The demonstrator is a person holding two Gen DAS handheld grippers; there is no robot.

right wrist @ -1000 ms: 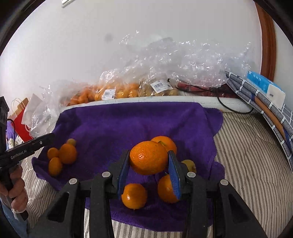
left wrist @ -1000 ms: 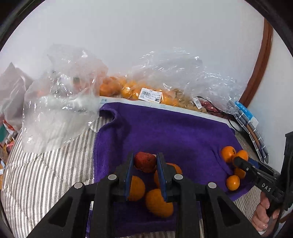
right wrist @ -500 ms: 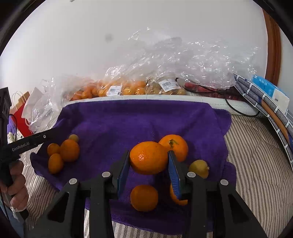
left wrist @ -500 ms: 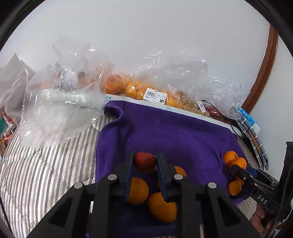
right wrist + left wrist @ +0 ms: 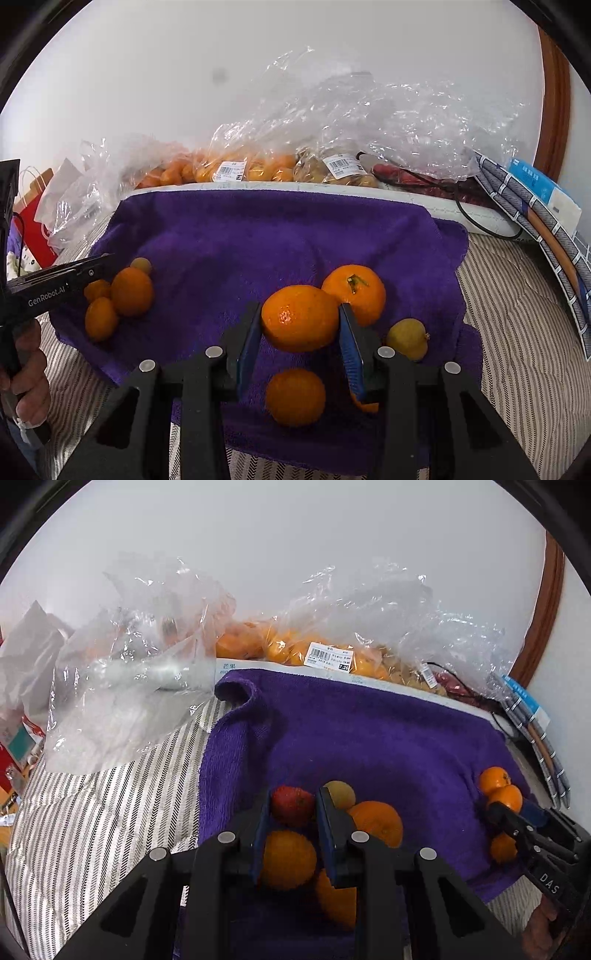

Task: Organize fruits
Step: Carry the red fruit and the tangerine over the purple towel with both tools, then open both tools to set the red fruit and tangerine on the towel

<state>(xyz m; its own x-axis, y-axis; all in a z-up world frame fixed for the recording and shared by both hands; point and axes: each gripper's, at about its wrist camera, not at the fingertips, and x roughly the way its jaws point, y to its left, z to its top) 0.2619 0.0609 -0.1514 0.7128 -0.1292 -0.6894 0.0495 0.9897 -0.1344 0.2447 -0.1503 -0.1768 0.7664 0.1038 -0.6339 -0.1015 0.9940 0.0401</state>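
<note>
My left gripper [image 5: 291,806] is shut on a small red fruit [image 5: 292,805] and holds it above the purple towel [image 5: 369,738]. Under it lie several oranges [image 5: 376,821] and a small yellow-green fruit [image 5: 340,794]. My right gripper [image 5: 300,324] is shut on a large orange [image 5: 300,318] held above the towel [image 5: 258,236]. Beneath and beside it lie two oranges [image 5: 354,293] and a yellow fruit [image 5: 408,338]. The left gripper also shows at the left edge of the right wrist view [image 5: 88,271], next to a cluster of oranges [image 5: 131,291].
Clear plastic bags of oranges [image 5: 295,650] and other produce [image 5: 343,170] line the wall behind the towel. A crumpled empty bag [image 5: 122,690] lies on the striped bedding [image 5: 92,812] at left. Folded cloth and a blue box [image 5: 546,192] sit at right.
Both grippers have risen and pulled back a little while keeping their fruits. The fruits on the towel now sit lower in both views, and the yellow-green fruit has come into the left view.
</note>
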